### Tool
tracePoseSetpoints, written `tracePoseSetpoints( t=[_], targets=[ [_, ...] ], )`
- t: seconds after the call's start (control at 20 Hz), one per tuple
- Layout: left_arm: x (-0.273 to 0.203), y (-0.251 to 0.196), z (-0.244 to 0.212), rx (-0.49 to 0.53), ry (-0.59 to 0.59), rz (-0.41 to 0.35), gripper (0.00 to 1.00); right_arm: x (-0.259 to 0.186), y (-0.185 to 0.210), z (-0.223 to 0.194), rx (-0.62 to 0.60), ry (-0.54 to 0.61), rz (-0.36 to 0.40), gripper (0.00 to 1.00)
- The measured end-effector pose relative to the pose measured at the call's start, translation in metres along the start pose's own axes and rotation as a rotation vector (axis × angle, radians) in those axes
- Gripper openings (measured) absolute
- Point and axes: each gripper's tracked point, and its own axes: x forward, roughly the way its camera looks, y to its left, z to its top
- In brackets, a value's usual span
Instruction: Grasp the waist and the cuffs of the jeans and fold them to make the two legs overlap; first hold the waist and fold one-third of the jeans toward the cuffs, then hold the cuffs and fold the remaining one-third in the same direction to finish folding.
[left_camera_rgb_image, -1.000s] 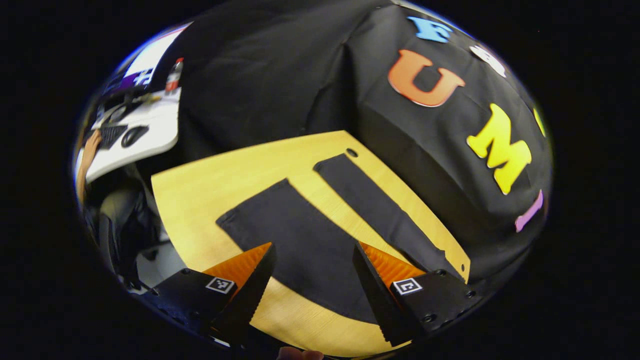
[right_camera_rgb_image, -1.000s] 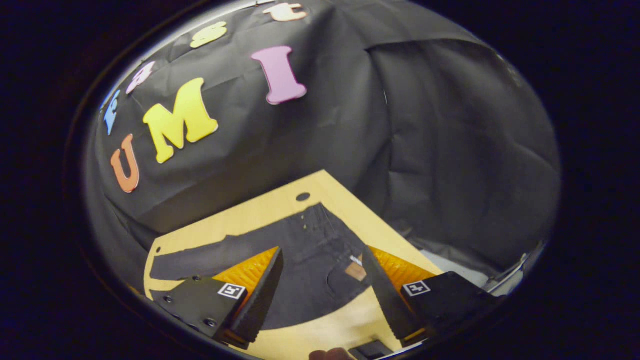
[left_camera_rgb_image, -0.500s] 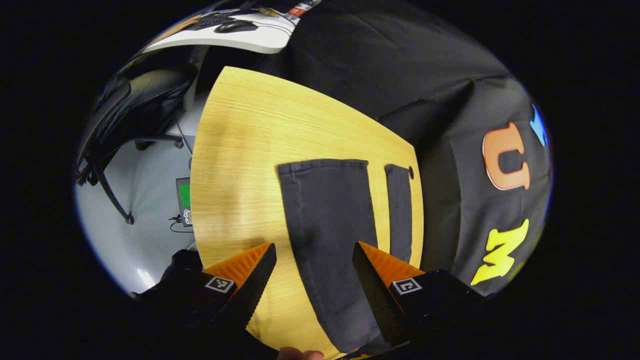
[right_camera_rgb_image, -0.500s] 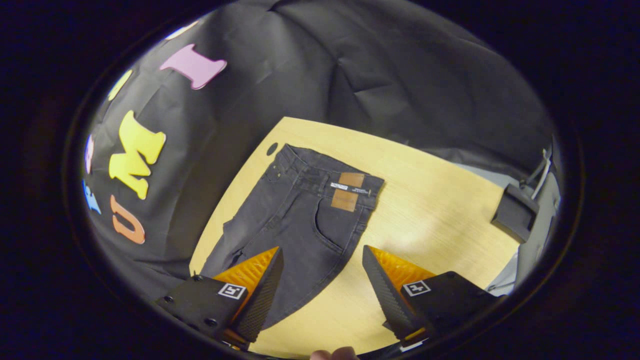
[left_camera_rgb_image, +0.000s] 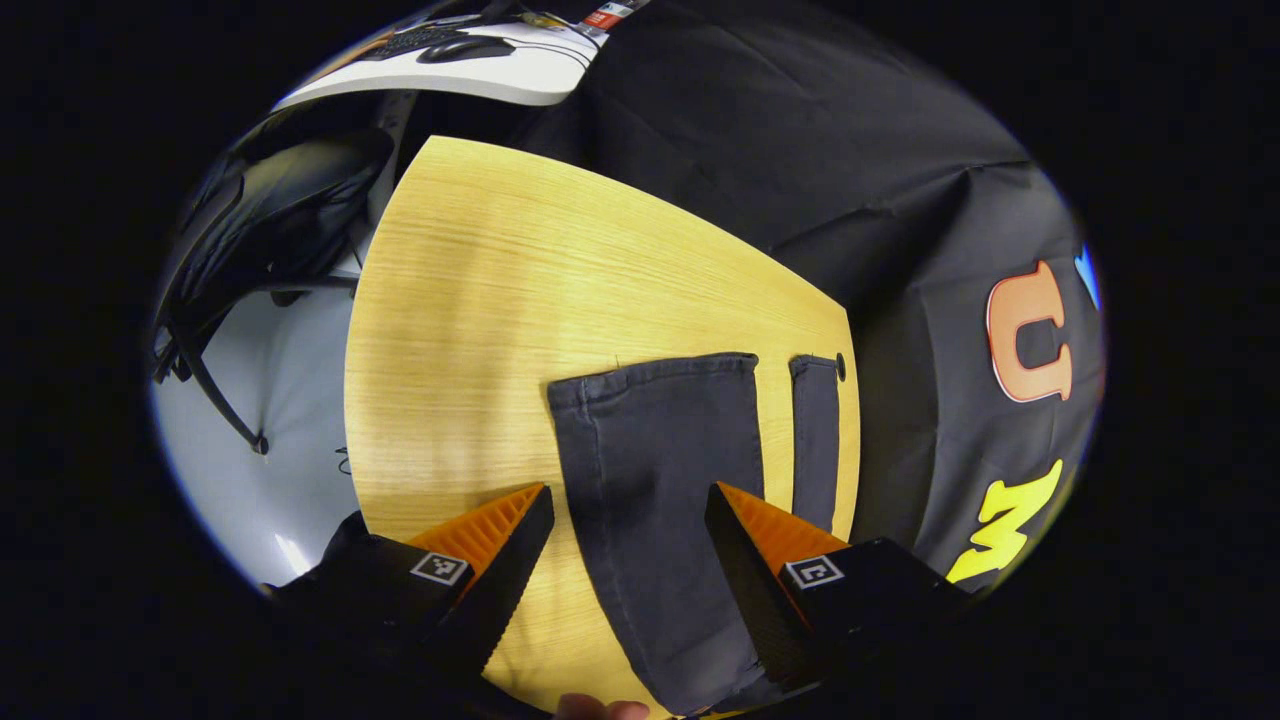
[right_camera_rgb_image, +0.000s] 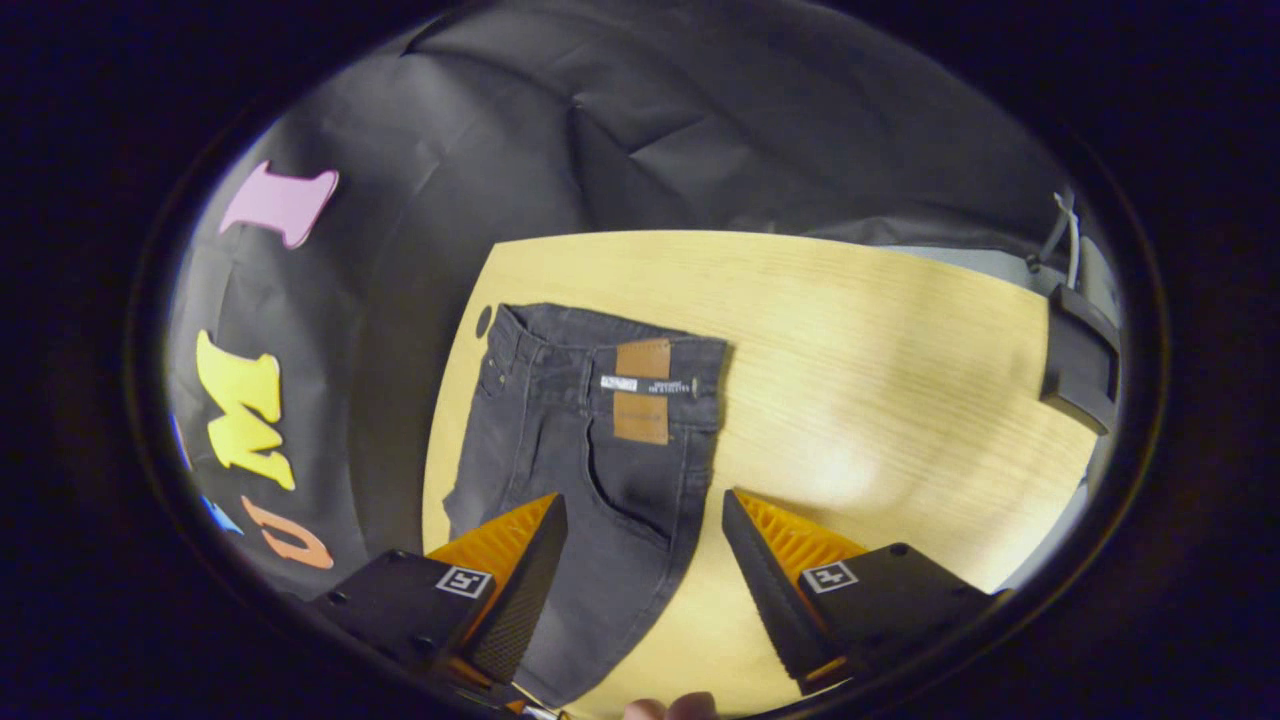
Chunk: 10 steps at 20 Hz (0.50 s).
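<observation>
Both tools hang spread and empty above the table (left_camera_rgb_image: 480, 300). Ahead of the left gripper (left_camera_rgb_image: 628, 545), the jeans (left_camera_rgb_image: 660, 470) lie flat, cuffs (left_camera_rgb_image: 655, 368) farthest. Beyond the right gripper (right_camera_rgb_image: 645, 550) lies the waist (right_camera_rgb_image: 610, 345).

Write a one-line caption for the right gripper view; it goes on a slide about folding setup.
Open right tool poised above the waist end of dark jeans lying flat on a wooden table.

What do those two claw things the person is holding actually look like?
Each is a two-finger claw. The left gripper and right gripper have wedge-shaped, ridged fingers on black blocks with screws, each carrying a small square black-and-white marker tag.
</observation>
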Motion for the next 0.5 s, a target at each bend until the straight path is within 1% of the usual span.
tracePoseSetpoints(
  t=[0.05, 0.1, 0.15, 0.2, 0.25, 0.3, 0.35, 0.4, 0.45, 0.5],
  targets=[
    [0.003, -0.002, 0.003, 0.001, -0.005, -0.004, 1.0, 0.003, 0.001, 0.005, -0.001, -0.003, 0.003, 0.92],
    [0.006, -0.005, 0.005, 0.003, -0.009, -0.009, 1.0, 0.005, 0.002, 0.009, -0.006, -0.002, 0.005, 0.95],
    [0.009, -0.008, 0.007, 0.007, -0.01, -0.014, 0.99, 0.006, 0.004, 0.01, -0.01, 0.005, 0.011, 0.91],
    [0.012, -0.011, 0.009, 0.012, -0.011, -0.022, 1.0, 0.006, 0.003, 0.011, -0.015, 0.011, 0.018, 0.94],
    [0.015, -0.014, 0.011, 0.015, -0.011, -0.029, 0.99, 0.005, 0.003, 0.013, -0.017, 0.011, 0.024, 0.94],
    [0.018, -0.018, 0.013, 0.017, -0.012, -0.032, 0.99, 0.005, 0.004, 0.016, -0.012, 0.01, 0.028, 0.92],
    [0.02, -0.02, 0.015, 0.015, -0.013, -0.031, 1.0, 0.006, 0.009, 0.02, -0.003, 0.005, 0.037, 0.92],
    [0.023, -0.022, 0.016, 0.015, -0.013, -0.032, 0.99, 0.01, 0.01, 0.025, -0.004, -0.011, 0.027, 0.95],
    [0.025, -0.025, 0.018, 0.016, -0.012, -0.035, 0.99, 0.013, 0.013, 0.025, -0.003, -0.008, 0.03, 0.91],
    [0.028, -0.029, 0.018, 0.021, -0.008, -0.04, 0.99, 0.013, 0.016, 0.025, -0.003, -0.004, 0.035, 0.97]
  ],
)
